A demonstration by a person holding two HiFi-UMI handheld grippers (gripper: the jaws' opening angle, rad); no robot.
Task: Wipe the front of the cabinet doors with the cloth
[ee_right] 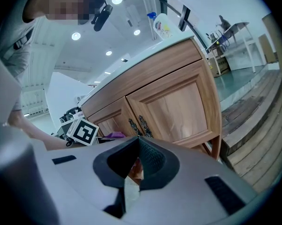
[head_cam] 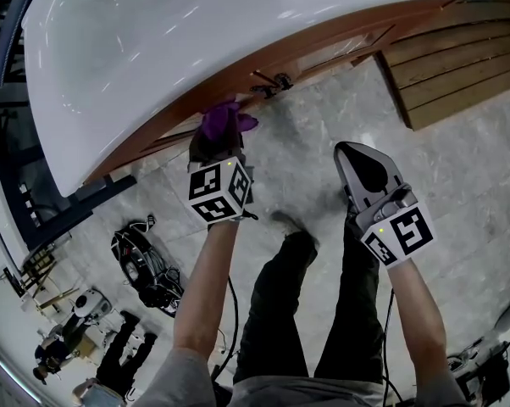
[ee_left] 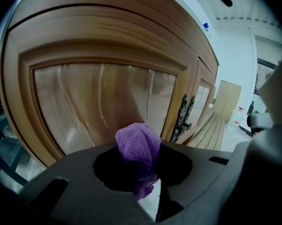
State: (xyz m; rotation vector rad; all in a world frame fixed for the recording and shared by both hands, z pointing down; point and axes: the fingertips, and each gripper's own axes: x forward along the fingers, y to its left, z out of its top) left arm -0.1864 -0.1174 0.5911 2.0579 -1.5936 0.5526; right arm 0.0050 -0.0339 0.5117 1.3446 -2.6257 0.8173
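Note:
The purple cloth [head_cam: 227, 124] is bunched in my left gripper [head_cam: 218, 140], which is shut on it and holds it close to the wooden cabinet front [head_cam: 238, 79] under the white countertop. In the left gripper view the cloth [ee_left: 139, 146] sticks up between the jaws just in front of the left door's panel [ee_left: 94, 102], left of the dark metal handles [ee_left: 183, 116]; whether it touches the wood I cannot tell. My right gripper [head_cam: 353, 155] hangs back over the floor, shut with nothing in it. It looks at both doors [ee_right: 171, 111] and their handles [ee_right: 139, 125].
The white countertop [head_cam: 153, 49] overhangs the cabinet, with a bottle [ee_right: 163, 26] on it. Wooden steps [head_cam: 458, 58] lie to the right of the cabinet. Cables and gear [head_cam: 141, 265] sit on the marble floor at the left. The person's legs [head_cam: 297, 295] are below.

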